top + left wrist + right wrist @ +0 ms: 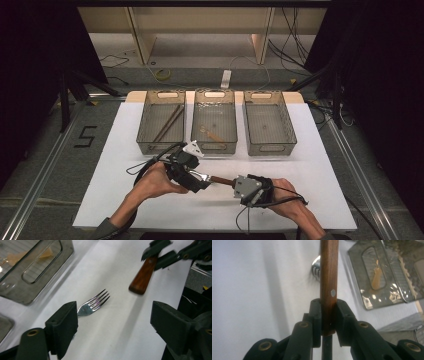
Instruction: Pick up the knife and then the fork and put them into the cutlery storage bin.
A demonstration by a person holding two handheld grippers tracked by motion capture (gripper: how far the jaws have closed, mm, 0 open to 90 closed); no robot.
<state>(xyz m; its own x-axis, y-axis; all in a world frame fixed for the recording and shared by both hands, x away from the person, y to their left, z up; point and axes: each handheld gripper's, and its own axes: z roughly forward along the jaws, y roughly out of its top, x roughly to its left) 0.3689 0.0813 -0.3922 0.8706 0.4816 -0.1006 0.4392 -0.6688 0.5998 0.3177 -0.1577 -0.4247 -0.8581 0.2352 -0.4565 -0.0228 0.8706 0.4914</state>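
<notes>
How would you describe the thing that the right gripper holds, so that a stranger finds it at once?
On the white table, in front of the three clear bins, the right gripper is shut on a brown wooden handle. Unlike the all-metal fork lying beside it, it is wood with a small silver rivet.

The wooden handle [328,277] is reddish brown with a small silver rivet, and the fork [93,303] beside it is shiny silver with a faint purple sheen. Both grippers, left [202,178] and right [328,315], are black. The table cover [300,165] is plain white. The three bins [269,148] are smoky grey and see-through, with a fine ribbed pattern on their floors.
</notes>
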